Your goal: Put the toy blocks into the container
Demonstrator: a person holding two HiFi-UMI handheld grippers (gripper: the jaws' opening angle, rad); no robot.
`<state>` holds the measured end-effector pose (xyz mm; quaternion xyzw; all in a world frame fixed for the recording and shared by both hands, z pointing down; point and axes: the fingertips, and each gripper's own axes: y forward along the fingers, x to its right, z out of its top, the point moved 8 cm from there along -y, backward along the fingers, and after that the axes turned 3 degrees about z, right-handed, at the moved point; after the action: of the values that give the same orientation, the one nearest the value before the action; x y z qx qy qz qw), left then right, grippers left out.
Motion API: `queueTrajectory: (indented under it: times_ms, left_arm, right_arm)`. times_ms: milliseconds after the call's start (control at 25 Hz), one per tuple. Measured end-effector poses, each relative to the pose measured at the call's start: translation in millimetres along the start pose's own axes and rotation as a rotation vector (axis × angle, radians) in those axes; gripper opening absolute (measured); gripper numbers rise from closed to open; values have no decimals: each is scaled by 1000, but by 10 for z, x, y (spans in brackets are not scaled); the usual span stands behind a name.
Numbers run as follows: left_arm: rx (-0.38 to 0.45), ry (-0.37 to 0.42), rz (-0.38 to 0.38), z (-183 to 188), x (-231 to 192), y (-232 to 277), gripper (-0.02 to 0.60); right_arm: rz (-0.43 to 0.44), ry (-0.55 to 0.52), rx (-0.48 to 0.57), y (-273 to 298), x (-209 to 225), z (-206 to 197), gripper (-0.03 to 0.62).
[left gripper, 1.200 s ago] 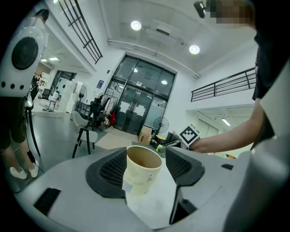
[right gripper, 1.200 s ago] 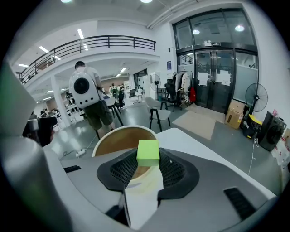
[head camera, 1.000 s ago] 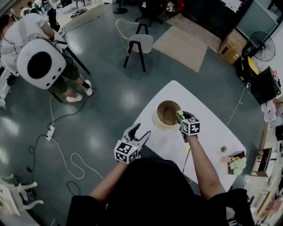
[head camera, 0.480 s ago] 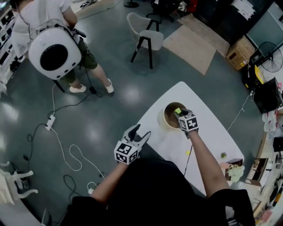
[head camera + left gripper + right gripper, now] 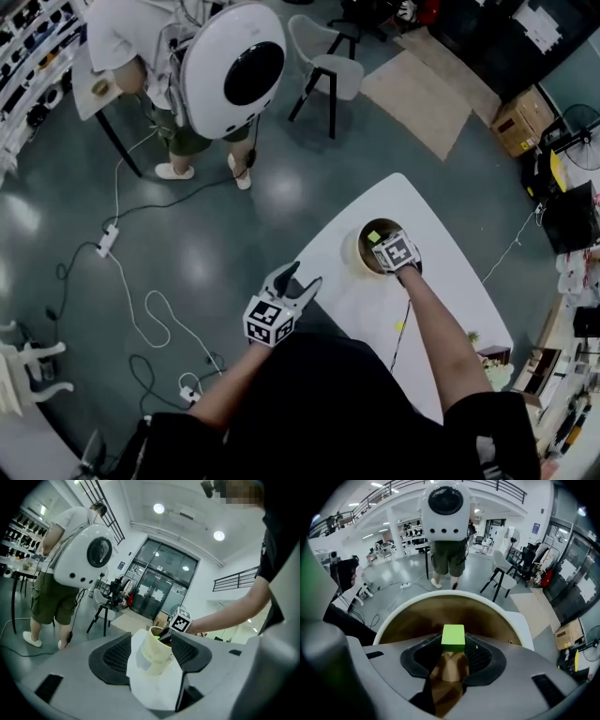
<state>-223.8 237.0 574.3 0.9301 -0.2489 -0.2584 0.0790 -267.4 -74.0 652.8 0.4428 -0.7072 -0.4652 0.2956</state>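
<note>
The right tongs grip a small bright-green toy block over the mouth of the round cream container with a brown inside, at the upper middle of the white bench. The left tongs stand open and empty at the bench's lower-left edge.

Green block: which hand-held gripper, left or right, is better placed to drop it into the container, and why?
Right. The right hand-held gripper grips the green block directly over the container, pointing down into it. The left hand-held gripper is open, empty and off to the side.
</note>
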Motion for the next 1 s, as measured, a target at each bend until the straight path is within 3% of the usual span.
queueTrajectory:
  times_ms: [240, 520, 800, 1000]
  left_arm:
    - [9, -31, -3, 34, -21, 0, 244]
    - [-1, -15, -18, 48, 130, 121, 244]
    - [-33, 18, -35, -34, 268, 172, 244]
    - [-40, 24, -35, -96, 495, 224, 244]
  right_arm:
    - [36, -34, -34, 101, -74, -2, 137]
    - [40, -26, 17, -77, -33, 10, 137]
    - [60, 63, 194, -449, -69, 82, 137]
    - [86, 61, 297, -749, -178, -80, 118]
